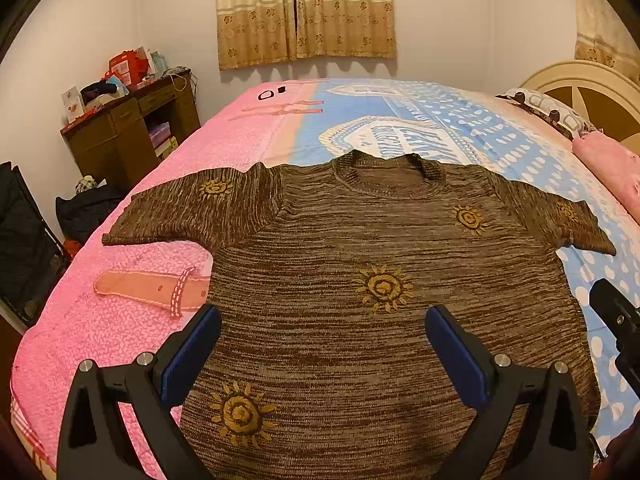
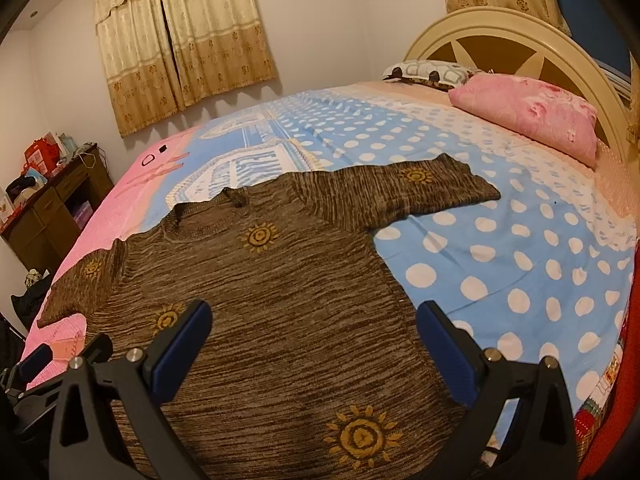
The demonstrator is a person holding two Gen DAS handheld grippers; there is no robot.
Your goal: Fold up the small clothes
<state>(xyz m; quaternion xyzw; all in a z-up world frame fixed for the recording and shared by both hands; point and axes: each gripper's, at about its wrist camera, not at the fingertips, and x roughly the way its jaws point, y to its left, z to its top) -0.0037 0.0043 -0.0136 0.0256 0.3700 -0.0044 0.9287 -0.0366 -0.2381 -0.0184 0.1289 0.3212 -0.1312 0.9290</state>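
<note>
Brown knit sweater (image 1: 340, 288), laid flat and unfolded near the bed's (image 1: 120, 320) near edge, sleeves spread left and right; left gripper (image 1: 322, 336) and right gripper (image 2: 314, 330) held apart above it, empty; bunching is risked if only one knit layer is pinched.

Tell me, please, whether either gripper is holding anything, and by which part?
Nothing is held: left gripper and right gripper hover with jaws open above the flat sweater.

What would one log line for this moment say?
brown knit sun-print sweater: flat, unfolded on bed | left tongs: open, empty | right tongs: open, empty
</note>
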